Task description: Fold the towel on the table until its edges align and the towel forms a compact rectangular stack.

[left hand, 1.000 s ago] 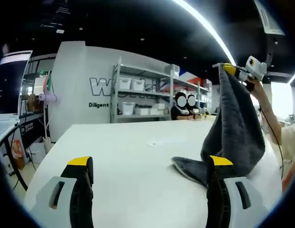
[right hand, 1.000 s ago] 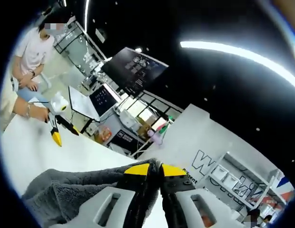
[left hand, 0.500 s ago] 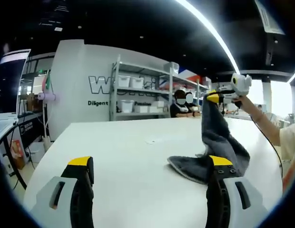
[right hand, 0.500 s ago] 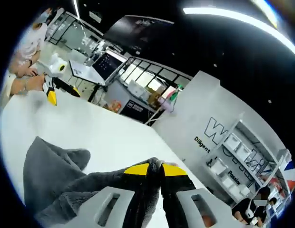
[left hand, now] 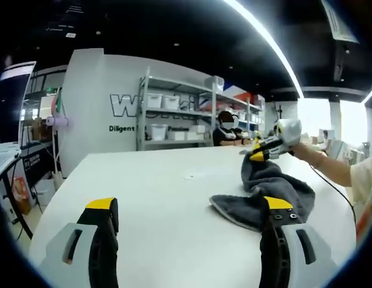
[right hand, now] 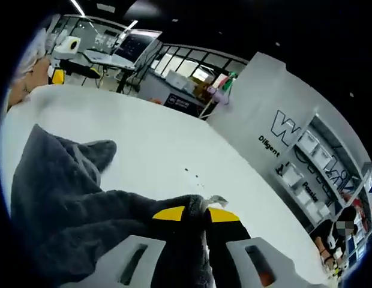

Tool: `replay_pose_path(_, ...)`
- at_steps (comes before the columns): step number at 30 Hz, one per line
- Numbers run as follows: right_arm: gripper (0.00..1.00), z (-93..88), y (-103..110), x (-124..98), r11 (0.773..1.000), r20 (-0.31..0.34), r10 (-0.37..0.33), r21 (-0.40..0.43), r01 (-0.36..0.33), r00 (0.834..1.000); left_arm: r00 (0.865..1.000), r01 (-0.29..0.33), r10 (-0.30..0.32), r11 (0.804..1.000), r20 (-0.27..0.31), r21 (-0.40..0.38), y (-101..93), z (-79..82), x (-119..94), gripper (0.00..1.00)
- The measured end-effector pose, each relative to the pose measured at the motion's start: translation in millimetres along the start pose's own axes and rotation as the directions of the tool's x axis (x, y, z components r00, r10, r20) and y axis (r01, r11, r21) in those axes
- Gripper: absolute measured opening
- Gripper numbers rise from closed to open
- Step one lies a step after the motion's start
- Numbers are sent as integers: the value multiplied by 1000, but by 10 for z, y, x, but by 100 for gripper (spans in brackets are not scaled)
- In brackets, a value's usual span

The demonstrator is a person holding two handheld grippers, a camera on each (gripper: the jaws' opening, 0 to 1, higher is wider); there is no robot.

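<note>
A dark grey towel lies in a loose heap on the white table, at about four o'clock in the left gripper view, with one corner drawn up toward two o'clock. My right hand-held gripper is clenched on that raised corner. In the right gripper view its yellow-tipped jaws are pressed together over the grey pile, and the rest of the towel trails off toward nine o'clock. My left hand-held gripper is released, jaws wide apart, hovering over bare table just beside the towel's near edge, touching nothing.

To do this step well, I judge I should carry the pinched corner low over the cloth and lay it onto the opposite edge, letting the pile spread flat instead of bunching. The free left hand-held gripper could pin or take the near edge so the two corners meet squarely.

The table's far edge runs across the middle of the left gripper view, well beyond the towel. Open surface stretches toward nine o'clock, giving plenty of room. Shelving with bins and a seated person sit well beyond the table.
</note>
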State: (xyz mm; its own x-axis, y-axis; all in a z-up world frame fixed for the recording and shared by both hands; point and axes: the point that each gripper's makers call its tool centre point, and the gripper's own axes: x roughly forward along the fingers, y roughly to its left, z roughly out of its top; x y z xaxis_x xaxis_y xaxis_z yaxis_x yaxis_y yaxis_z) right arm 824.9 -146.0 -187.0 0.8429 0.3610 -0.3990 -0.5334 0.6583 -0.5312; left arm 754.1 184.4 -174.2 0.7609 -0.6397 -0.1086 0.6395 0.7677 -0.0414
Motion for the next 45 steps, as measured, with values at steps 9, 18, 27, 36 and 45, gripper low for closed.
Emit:
replay_pose_path(9,33,22,-134,-148,993,16,-78,91,77,997,1000,5,-5,1000,-3,3,-12,-10,5,96)
replay_pose_path(18,63,181,-116,-473,979,75,-100,187,84,992,1000,7,-7,1000,-4,7,-20,-12,12,96)
replay_pose_path(27,92,190,2,-914,958,126,-103,278,64,987,1000,6,-6,1000,-13,14,-24,-37,19,96)
replay_pose_path(36,99,112,234,-1196,939,186,-65,343,-3,980,1000,-2,2,1000,-28,27,-11,-71,37,96)
replay_pose_path(45,99,42,400,-1243,909,239,-23,408,-79,971,998,-4,6,999,-57,38,4,-138,82,96)
